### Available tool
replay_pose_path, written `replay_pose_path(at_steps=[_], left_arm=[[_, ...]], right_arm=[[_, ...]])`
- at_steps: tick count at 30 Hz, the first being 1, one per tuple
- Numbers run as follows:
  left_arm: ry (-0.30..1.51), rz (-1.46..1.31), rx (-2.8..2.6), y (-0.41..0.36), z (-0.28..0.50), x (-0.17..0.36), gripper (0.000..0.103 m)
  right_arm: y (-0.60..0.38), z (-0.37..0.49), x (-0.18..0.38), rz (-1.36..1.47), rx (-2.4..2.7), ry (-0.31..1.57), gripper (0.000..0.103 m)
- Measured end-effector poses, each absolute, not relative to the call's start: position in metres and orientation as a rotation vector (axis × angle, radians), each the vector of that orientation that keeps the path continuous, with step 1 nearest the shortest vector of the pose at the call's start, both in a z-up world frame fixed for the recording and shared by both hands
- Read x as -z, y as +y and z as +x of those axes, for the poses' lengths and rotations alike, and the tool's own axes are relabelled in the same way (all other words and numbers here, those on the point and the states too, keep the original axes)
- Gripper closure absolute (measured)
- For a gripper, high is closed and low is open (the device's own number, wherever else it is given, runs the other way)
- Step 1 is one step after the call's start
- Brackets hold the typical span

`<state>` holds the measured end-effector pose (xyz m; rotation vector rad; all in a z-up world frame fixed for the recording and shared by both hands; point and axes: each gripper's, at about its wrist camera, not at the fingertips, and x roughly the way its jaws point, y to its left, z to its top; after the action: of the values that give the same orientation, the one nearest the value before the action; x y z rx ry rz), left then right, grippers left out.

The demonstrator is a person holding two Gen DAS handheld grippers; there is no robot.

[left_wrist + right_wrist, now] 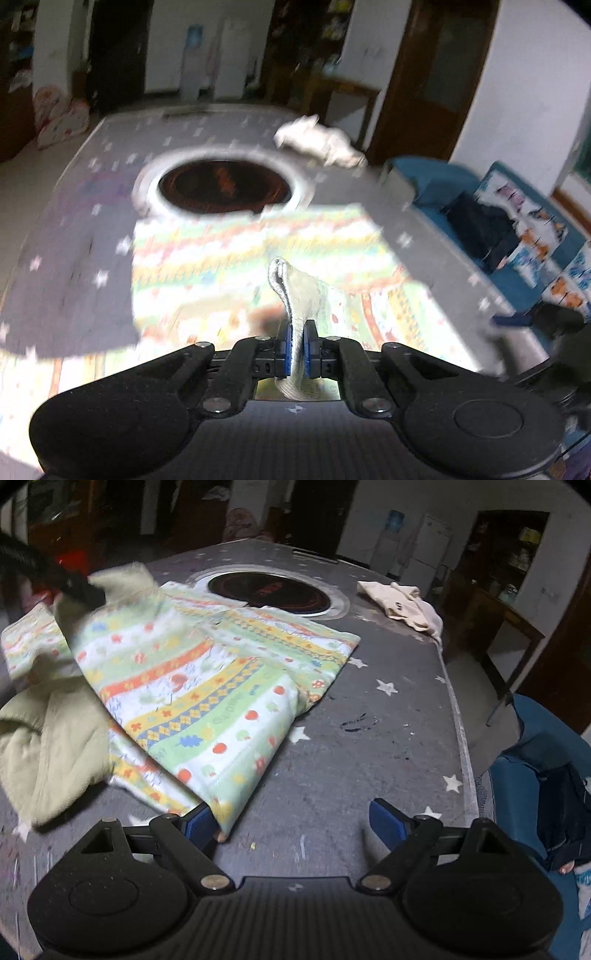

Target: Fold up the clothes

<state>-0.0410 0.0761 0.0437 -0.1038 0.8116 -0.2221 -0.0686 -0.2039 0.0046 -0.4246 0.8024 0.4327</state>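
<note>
A striped, patterned garment (207,686) with a pale green lining lies on the grey star-print table (369,746). My left gripper (297,345) is shut on a pale green edge of this garment (295,295), lifted above the rest of the cloth (258,251). In the right wrist view the left gripper shows as a dark blurred shape (74,587) at the garment's upper left corner. My right gripper (295,827) is open low over the table, and the garment's near corner touches its left finger (199,825).
A round dark cooktop (273,590) is set into the table's far half. A crumpled cream cloth (402,602) lies at the far right edge. A blue seat with dark clothing (554,794) stands to the right of the table. Cupboards and a fridge line the back wall.
</note>
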Motion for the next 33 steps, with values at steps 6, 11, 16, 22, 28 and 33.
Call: replay_pose_path(at_steps=[6,11,16,22,28,33], left_arm=[[0.857,-0.125,0.194,0.085,-0.046,-0.021,0.096],[0.852,-0.136,0.19,0.089,-0.047,-0.02,0.096],[0.851,-0.151,0.184,0.091,-0.048,-0.018,0.095],[0.858,-0.166,0.183,0.095,-0.047,-0.012,0.095],[0.871,-0.183,0.184,0.1,-0.047,-0.005,0.092],[0.883,-0.2,0.168,0.106,-0.048,0.001,0.087]], right_arm=[[-0.21,-0.07,-0.028,-0.38,-0.541,0.83,0.027],[-0.201,-0.049,-0.045,-0.317,-0.613,0.79,0.044],[-0.178,-0.01,-0.033,-0.271,-0.649,0.775,0.066],[-0.162,0.019,0.0,-0.294,-0.632,0.811,0.078],[-0.165,0.007,-0.002,-0.332,-0.642,0.791,0.08],[-0.166,0.0,0.001,-0.362,-0.645,0.791,0.079]])
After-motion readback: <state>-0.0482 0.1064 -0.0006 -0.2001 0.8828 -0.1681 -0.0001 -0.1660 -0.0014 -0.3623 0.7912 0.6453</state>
